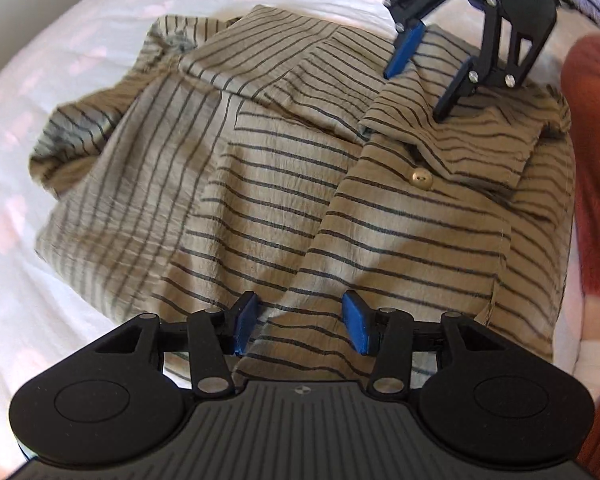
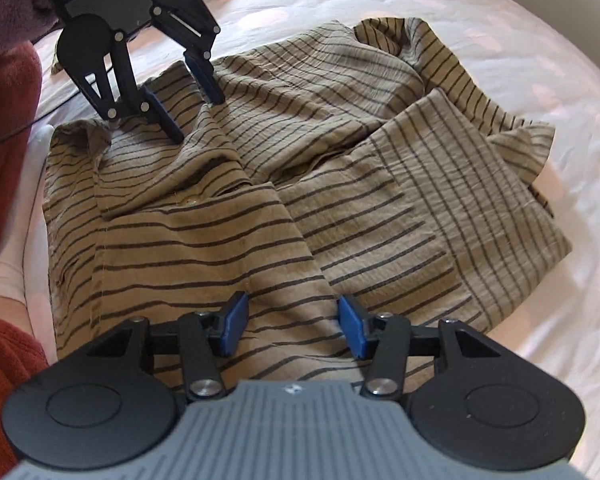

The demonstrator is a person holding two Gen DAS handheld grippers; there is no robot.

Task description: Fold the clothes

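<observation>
- A tan striped shirt [image 1: 300,184] lies partly folded on a white bedsheet [image 1: 60,40], bunched in soft ridges, with a brass-coloured button [image 1: 421,179] near its collar end.
- Seen in the left wrist view, the left gripper [image 1: 300,320] hangs over the shirt's near edge on the side away from the button, jaws part open with only a low ridge of cloth between them; nothing is clamped.
- In the same view, the right gripper [image 1: 426,76] stands beyond the button at the collar end, jaws likewise part open, tips at or just above the fabric. Whether they touch it cannot be told.
- The cloth looks light, thin and limp, judged from its crinkled weave: it will likely sag and slide rather than keep a crease.
- A sensible hold would be the stitched placket edge [image 2: 100,248] beside the button or a hem corner, pinching the layers together so the lower one does not slip free.
- A red sleeve [image 1: 596,160] borders the shirt on the button's side.
</observation>
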